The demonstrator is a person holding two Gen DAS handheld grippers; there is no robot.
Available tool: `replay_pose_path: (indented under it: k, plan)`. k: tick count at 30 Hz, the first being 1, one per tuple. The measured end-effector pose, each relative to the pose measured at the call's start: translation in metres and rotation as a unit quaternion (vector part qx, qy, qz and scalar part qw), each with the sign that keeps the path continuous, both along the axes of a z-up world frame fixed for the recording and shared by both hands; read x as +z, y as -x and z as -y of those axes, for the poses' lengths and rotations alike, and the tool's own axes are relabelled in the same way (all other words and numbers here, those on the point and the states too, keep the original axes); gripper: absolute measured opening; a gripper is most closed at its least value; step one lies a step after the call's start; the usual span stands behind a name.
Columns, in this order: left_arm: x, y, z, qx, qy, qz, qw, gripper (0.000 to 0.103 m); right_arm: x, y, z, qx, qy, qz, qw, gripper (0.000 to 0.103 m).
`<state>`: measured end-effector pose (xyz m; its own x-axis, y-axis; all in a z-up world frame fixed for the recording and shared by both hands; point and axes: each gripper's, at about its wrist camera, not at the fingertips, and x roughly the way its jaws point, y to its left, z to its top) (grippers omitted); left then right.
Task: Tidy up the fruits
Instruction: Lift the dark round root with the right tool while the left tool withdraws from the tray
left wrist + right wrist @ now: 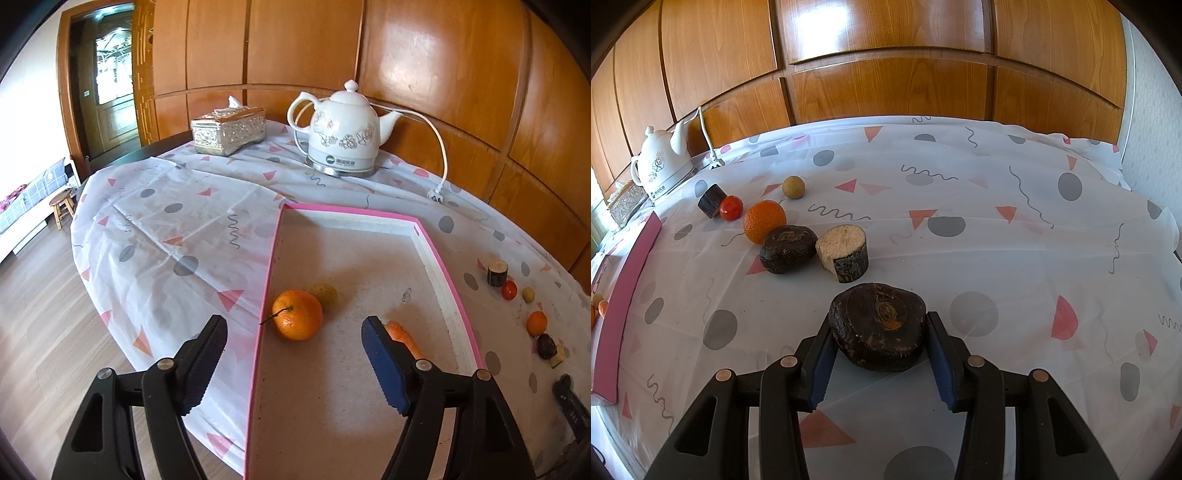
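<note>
My left gripper (293,323) stands open above the pink-rimmed tray (266,280), with nothing between its pads. In the tray just ahead of it lie an orange (297,315), a small yellow-brown fruit (325,295) and a carrot-coloured piece (404,338) beside the right finger. My right gripper (879,317) is shut on a dark round fruit (879,325) low over the cloth. Beyond it on the cloth sit another dark fruit (788,248), a pale-topped cut piece (844,251), an orange (764,221), a red tomato (731,208), a dark block (711,201) and a tan ball (793,187).
A white kettle (343,133) with its cord and a silver tissue box (229,131) stand at the back of the table against wood panelling. The table's left edge drops to the floor, where a small stool (62,206) stands. The tray's pink edge (624,295) lies left of the right gripper.
</note>
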<state>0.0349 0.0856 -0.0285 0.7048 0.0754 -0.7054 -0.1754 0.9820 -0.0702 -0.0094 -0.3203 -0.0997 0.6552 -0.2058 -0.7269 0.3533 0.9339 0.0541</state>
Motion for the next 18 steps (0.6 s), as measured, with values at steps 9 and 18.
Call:
replay_pose_path:
  k: [9,18]
  plan:
    - [0.009,0.010,-0.010,0.024,-0.005,0.019,0.9995,0.087,0.001,0.000,-0.002,-0.001,0.003,-0.001,1.000,0.047]
    - [0.000,0.010,-0.022,0.049,0.018,-0.001,0.9986,0.087,0.001,-0.003,-0.008,-0.008,0.025,-0.012,1.000,0.047]
